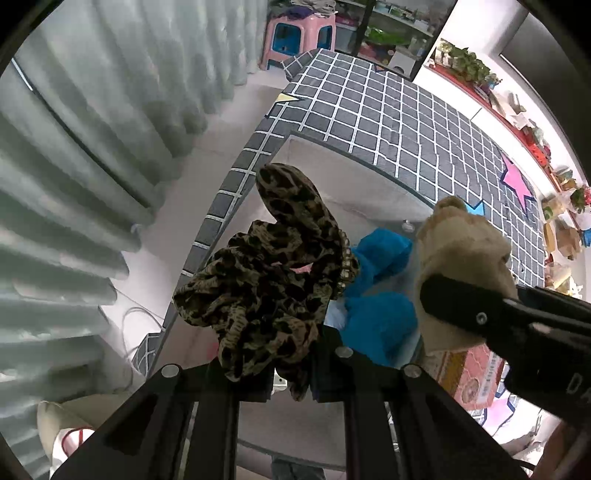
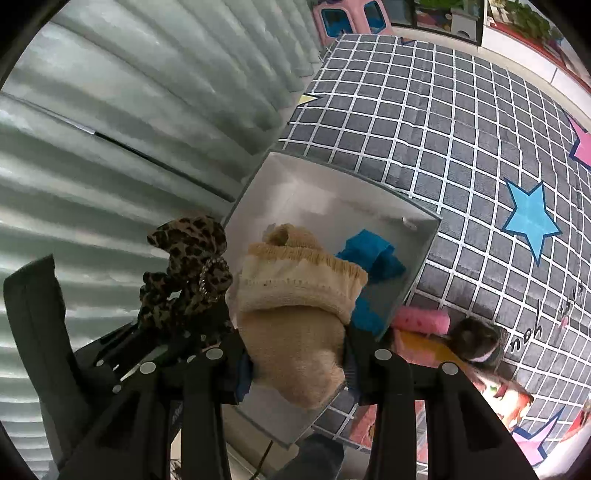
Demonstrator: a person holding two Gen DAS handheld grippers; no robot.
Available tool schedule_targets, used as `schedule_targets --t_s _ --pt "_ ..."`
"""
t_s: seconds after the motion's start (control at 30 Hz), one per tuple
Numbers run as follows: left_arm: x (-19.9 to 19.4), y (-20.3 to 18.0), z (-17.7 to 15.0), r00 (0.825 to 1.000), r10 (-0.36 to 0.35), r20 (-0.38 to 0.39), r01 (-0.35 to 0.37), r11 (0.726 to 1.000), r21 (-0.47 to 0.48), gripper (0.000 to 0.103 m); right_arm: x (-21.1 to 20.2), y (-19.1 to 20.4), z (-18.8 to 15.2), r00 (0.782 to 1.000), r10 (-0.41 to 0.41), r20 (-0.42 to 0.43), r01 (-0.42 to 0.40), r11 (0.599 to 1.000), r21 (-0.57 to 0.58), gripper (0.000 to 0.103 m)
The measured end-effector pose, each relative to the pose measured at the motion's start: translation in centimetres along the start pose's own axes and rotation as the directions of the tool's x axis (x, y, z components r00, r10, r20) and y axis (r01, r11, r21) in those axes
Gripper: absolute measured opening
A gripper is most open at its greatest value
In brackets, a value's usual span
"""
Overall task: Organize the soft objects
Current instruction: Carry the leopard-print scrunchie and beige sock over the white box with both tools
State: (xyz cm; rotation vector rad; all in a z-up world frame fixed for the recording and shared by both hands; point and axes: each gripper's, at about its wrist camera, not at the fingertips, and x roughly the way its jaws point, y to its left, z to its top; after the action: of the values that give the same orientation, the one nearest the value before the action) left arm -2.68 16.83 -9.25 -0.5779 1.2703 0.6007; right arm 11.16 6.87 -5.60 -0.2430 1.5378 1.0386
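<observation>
The left gripper (image 1: 284, 373) clamps a leopard-print scrunchie (image 1: 273, 273) over the grey box (image 2: 325, 199), at its nine o'clock rim. The right gripper (image 2: 295, 373) pinches a beige sock (image 2: 295, 310) above the blue cloth (image 2: 373, 254) inside. Released here, the scrunchie could catch the rim and drop outside.

Pale curtain (image 2: 122, 110) beside checked mat (image 2: 443, 129); pink stool (image 1: 299, 33) beyond.
</observation>
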Motion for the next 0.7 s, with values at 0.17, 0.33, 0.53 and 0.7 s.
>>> schedule_targets --t_s 0.17,0.33,0.53,0.7 --pt "0.8 -0.1 0.3 1.0 0.007 -0.017 -0.007 1.0 -0.005 0.015 0.6 -0.2 0.7 1.0 -0.005 -0.014 0.005 1.0 0.0 0.042" --pt "1.3 -0.1 0.7 1.0 0.012 -0.028 -0.012 1.0 -0.005 0.015 0.9 -0.3 1.3 1.0 -0.006 -0.02 0.006 1.0 -0.004 0.042" --pt "2.0 -0.3 1.0 0.999 0.019 -0.041 -0.019 1.0 -0.001 0.015 1.5 -0.6 1.7 0.999 -0.008 -0.033 0.008 1.0 -0.002 0.042" --pt "2.6 -0.5 1.2 0.998 0.025 -0.057 -0.025 1.0 0.004 0.015 1.7 -0.9 2.1 0.999 -0.008 -0.041 0.008 1.0 0.001 0.042"
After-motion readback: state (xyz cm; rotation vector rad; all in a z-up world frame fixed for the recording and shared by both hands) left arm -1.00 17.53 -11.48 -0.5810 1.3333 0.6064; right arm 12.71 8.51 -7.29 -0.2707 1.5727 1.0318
